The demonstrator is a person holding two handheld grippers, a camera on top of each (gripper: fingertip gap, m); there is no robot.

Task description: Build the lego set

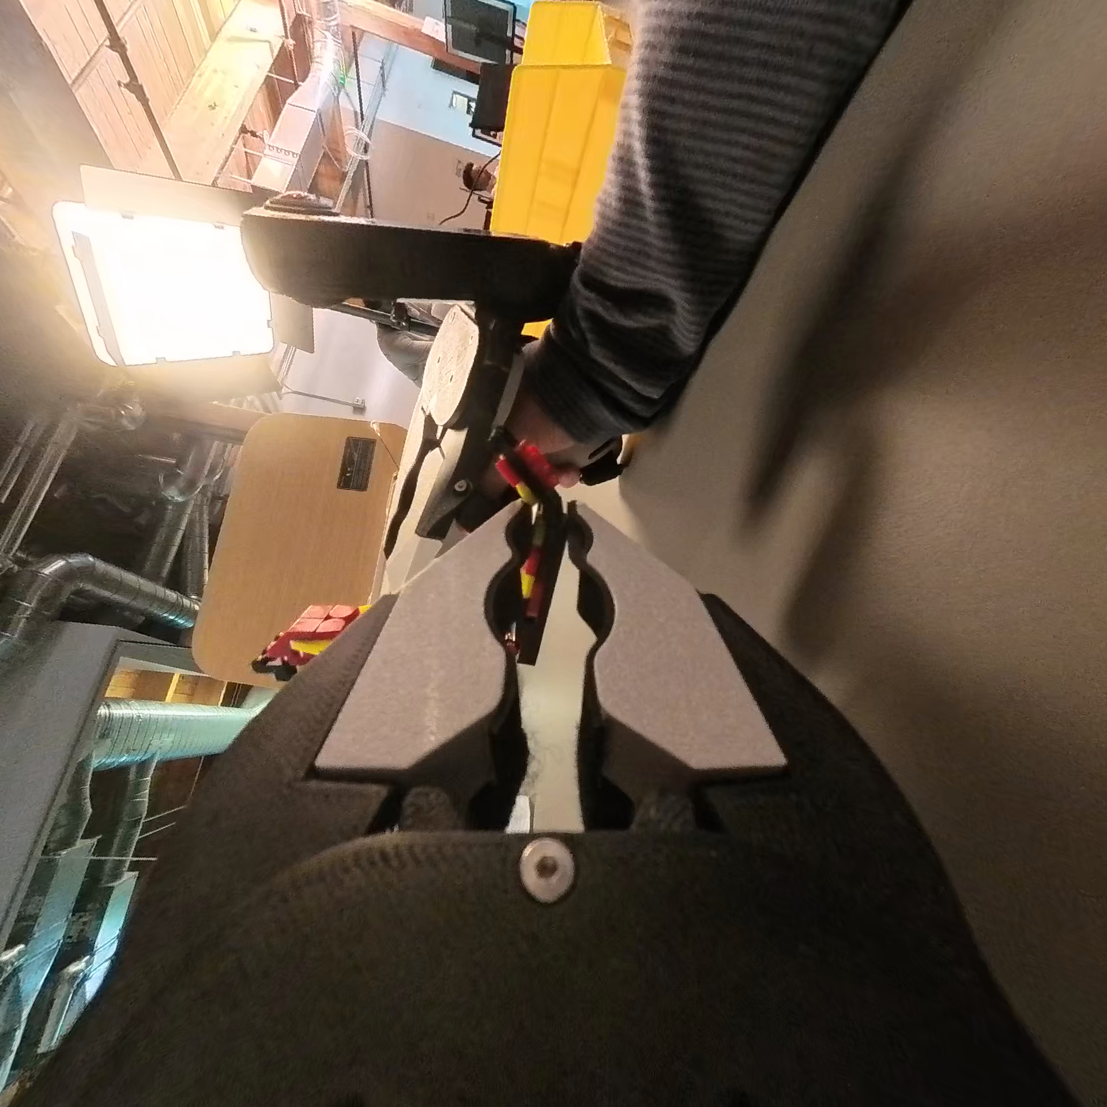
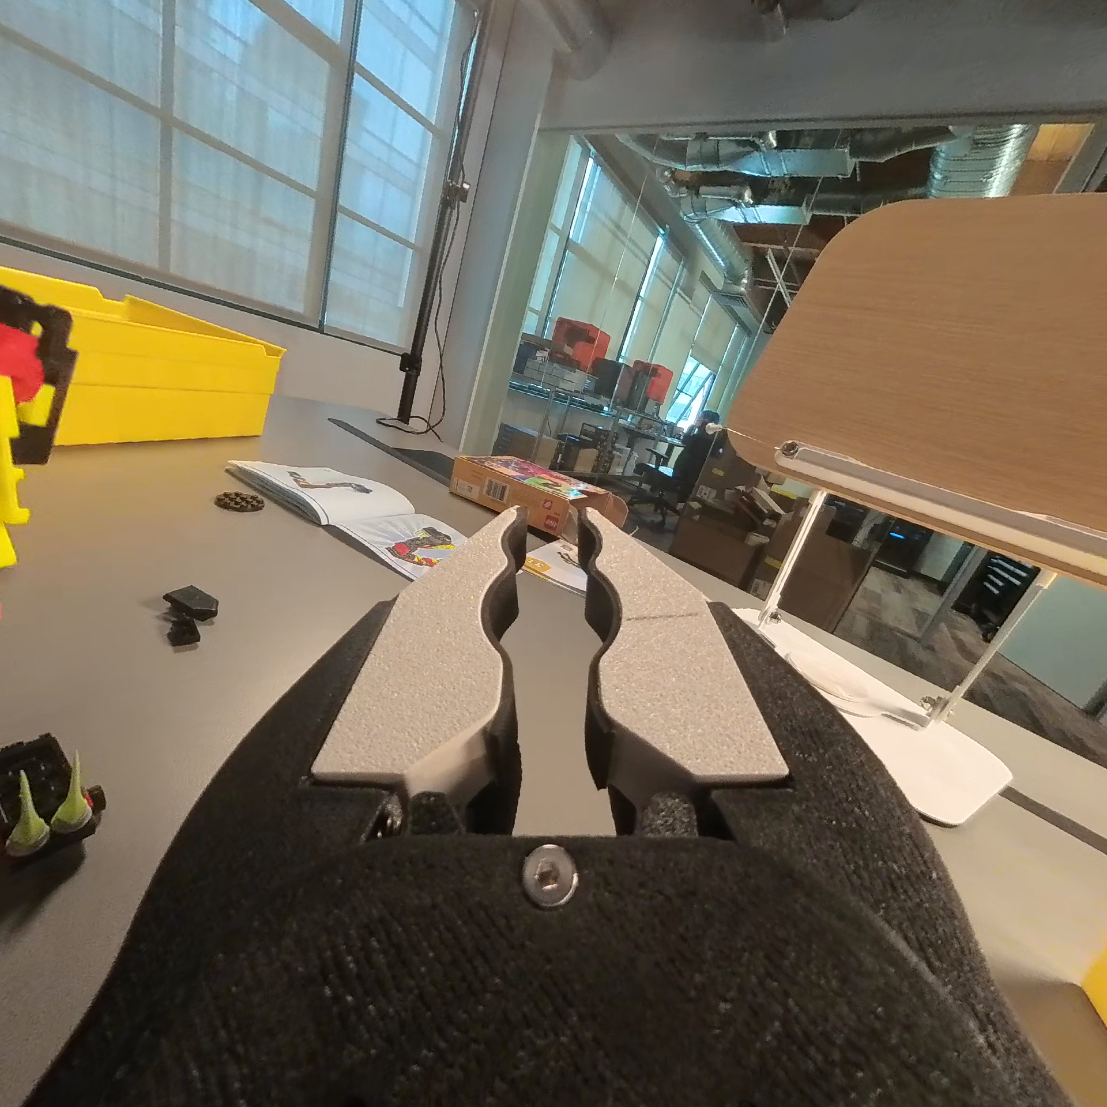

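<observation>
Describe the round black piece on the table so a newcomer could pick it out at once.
In the right wrist view, start at the yellow bins on the grey table, then drop to the open instruction booklet in front of them. The round black piece lies flat just left of the booklet. Unlike the angular black pieces nearer the camera, it is a studded disc.

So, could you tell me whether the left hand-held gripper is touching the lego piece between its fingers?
Touching. The left wrist view shows the left hand-held gripper closed on the black, red and yellow lego piece.

Red-yellow-black lego assembly [image 1: 535, 575] between fingers [image 1: 443, 647]
</observation>
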